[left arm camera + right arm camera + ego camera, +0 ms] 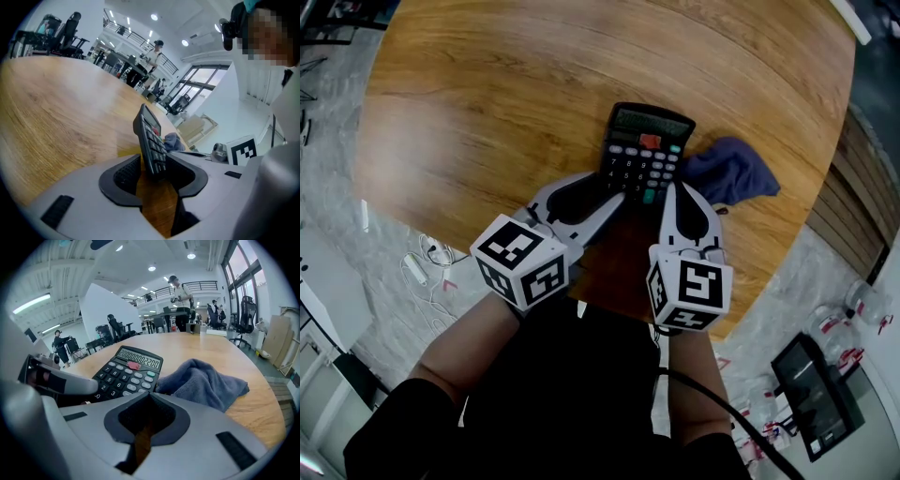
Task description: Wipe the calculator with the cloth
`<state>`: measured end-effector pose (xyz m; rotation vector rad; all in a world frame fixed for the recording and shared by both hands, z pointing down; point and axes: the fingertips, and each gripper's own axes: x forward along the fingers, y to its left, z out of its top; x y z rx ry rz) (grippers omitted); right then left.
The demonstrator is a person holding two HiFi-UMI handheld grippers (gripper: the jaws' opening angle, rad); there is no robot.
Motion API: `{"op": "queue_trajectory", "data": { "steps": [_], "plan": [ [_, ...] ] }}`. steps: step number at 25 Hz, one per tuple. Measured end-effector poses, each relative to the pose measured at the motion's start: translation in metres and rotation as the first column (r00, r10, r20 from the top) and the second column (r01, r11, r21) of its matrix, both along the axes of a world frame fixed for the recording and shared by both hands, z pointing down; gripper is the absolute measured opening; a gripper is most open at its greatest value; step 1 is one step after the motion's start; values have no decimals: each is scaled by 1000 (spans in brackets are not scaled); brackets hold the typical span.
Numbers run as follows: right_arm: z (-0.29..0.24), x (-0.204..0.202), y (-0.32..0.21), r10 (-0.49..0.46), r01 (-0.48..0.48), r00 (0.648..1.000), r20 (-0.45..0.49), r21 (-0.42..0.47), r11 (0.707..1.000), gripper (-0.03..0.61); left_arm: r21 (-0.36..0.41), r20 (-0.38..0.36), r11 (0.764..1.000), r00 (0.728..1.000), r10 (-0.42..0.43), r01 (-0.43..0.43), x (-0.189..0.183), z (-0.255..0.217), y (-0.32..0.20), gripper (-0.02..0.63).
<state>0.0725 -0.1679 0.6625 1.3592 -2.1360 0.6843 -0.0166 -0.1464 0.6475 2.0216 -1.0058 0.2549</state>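
Note:
A black calculator lies flat on the round wooden table, display away from me. My left gripper stands open, with the calculator's near left corner between its pads; a gap shows on one side, so the pads do not press on it. My right gripper is shut with nothing in it, its tip by the calculator's near right corner. A crumpled blue-grey cloth lies on the table just right of the calculator, ahead and right of the right gripper; no gripper touches this cloth.
The table's near edge runs just under both grippers. On the floor are white cables at the left and a dark monitor at the lower right. People stand by desks far across the room.

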Motion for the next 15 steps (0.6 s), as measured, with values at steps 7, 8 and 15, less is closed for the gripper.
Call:
{"op": "queue_trajectory", "data": {
  "steps": [7, 8, 15],
  "plan": [
    [-20, 11, -2, 23, -25, 999, 39, 53, 998, 17, -46, -208, 997, 976, -68, 59, 2, -8, -1, 84],
    [-26, 17, -4, 32, -34, 999, 25, 76, 997, 17, -46, -217, 997, 974, -69, 61, 3, -9, -1, 83],
    [-27, 59, -26, 66, -62, 995, -73, 58, 996, 161, -50, -208, 997, 976, -66, 57, 3, -10, -2, 78]
  ]
}}
